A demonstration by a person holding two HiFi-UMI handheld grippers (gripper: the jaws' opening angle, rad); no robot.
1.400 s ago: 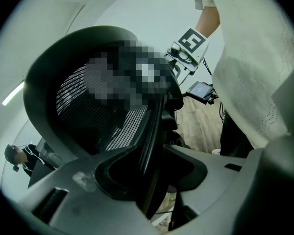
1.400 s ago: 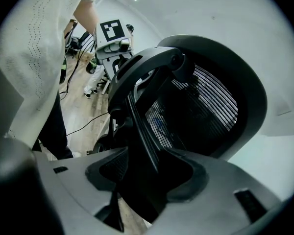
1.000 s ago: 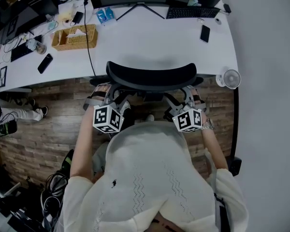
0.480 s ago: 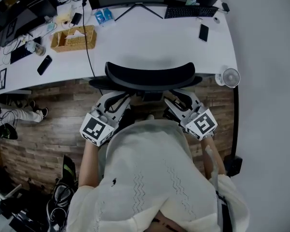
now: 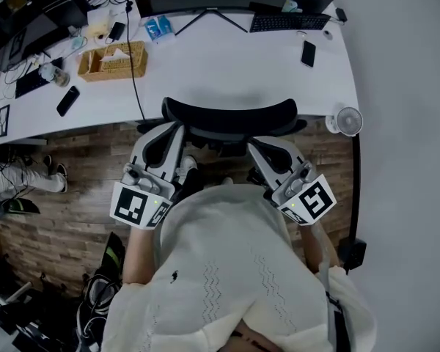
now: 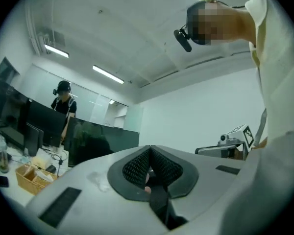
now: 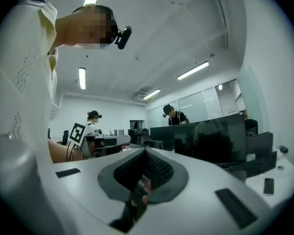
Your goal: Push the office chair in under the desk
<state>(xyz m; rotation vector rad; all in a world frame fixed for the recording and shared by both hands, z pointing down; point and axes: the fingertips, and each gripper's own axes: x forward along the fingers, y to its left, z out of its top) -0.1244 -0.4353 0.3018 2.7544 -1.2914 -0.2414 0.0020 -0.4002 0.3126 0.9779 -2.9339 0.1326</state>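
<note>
The chair [image 5: 229, 116] stands at the near edge of the surface [image 5: 235, 61]. Its seat is out of sight beneath, and only the curved black back shows, at or just short of that edge. The push looks as good as finished; at most a small nudge is left.

The left tongs [image 6: 148, 169] and right tongs [image 7: 145, 171] are both closed, pads together with nothing between them. They tilt upward just beside the back, one toward each end.

No brand or label can be read. The marker cubes [image 5: 139, 205] carry only square patterns, and the blue packets [image 5: 158, 26] near the far edge are too small to read.
</note>
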